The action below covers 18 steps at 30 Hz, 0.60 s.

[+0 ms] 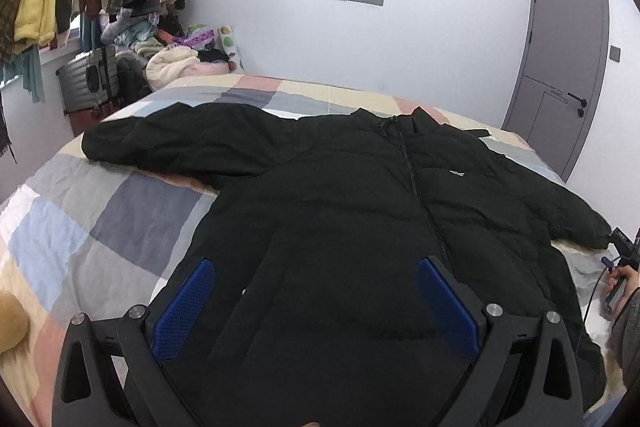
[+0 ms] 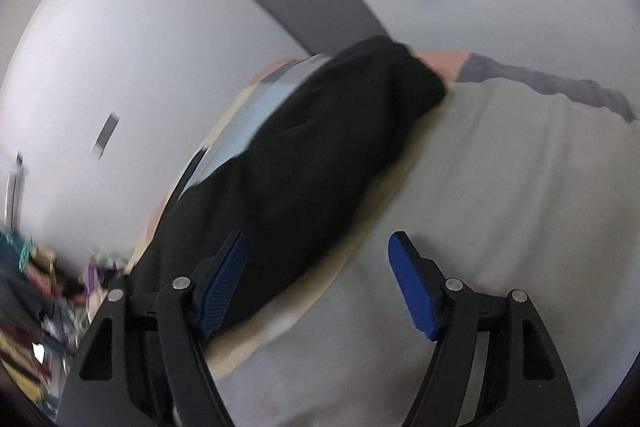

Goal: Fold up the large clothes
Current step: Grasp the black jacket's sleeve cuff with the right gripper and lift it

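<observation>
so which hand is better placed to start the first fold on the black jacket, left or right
Probably right. The right tool sits open beside the jacket's sleeve, near its cuff end, ready to fold it inward. The left tool hangs open over the broad lower body, with no edge between its pads.

Big black puffer jacket (image 1: 340, 187) lies flat, zipped up, front side up on the checkered bed (image 1: 100, 227), sleeves spread out.

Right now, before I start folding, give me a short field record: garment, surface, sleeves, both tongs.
garment: black jacket, zipped, front up, unfolded
surface: checked bedspread on bed
sleeves: both spread out sideways
left tongs: open, over the jacket's hem, gripping nothing
right tongs: open, at the right sleeve, not clamped; view blurred
</observation>
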Each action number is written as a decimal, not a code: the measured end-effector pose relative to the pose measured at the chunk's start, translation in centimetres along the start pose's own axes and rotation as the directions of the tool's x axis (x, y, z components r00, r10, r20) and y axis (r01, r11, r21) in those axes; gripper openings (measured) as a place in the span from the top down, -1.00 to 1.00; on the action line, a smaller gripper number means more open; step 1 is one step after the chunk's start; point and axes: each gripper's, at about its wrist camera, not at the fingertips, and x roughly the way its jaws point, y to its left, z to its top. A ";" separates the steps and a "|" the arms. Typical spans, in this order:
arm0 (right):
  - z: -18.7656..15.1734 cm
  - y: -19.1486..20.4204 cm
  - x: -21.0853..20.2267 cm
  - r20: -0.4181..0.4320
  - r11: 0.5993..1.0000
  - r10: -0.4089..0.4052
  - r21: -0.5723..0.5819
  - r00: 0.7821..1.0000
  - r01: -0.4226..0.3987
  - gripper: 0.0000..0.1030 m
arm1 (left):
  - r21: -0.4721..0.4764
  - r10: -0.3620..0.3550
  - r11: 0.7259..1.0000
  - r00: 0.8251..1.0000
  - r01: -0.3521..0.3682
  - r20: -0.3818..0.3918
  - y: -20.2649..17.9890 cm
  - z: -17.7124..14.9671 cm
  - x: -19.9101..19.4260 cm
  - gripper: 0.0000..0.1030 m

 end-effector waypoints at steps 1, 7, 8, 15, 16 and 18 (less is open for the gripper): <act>0.7 -0.3 0.8 0.032 1.000 -0.008 -0.020 0.999 0.009 -0.43 | 0.005 0.011 1.000 1.000 -0.011 0.007 -0.2 0.1 0.3 -0.99; 3.3 -0.5 3.4 0.095 0.999 0.030 0.007 0.995 -0.031 -0.13 | 0.047 0.023 0.999 0.999 -0.024 0.027 -1.3 0.4 2.1 -0.99; 3.6 -0.2 3.7 0.089 1.000 0.024 -0.011 0.996 -0.023 0.10 | 0.060 0.026 0.998 0.999 -0.028 0.028 -1.5 0.6 2.4 -0.99; 6.9 1.4 1.6 0.113 0.997 0.003 -0.073 0.994 0.005 0.97 | 0.082 0.049 0.995 0.999 -0.050 0.008 -1.7 1.7 4.2 -0.99; 7.6 2.0 0.8 0.124 0.997 0.011 -0.079 0.992 -0.001 0.97 | 0.082 0.051 0.995 0.999 -0.052 0.013 -1.4 1.6 4.2 -0.99; 9.1 2.8 -0.4 0.143 0.995 0.023 -0.100 0.990 -0.008 0.97 | 0.078 0.038 0.996 0.999 -0.038 0.004 -1.1 1.5 4.3 -0.99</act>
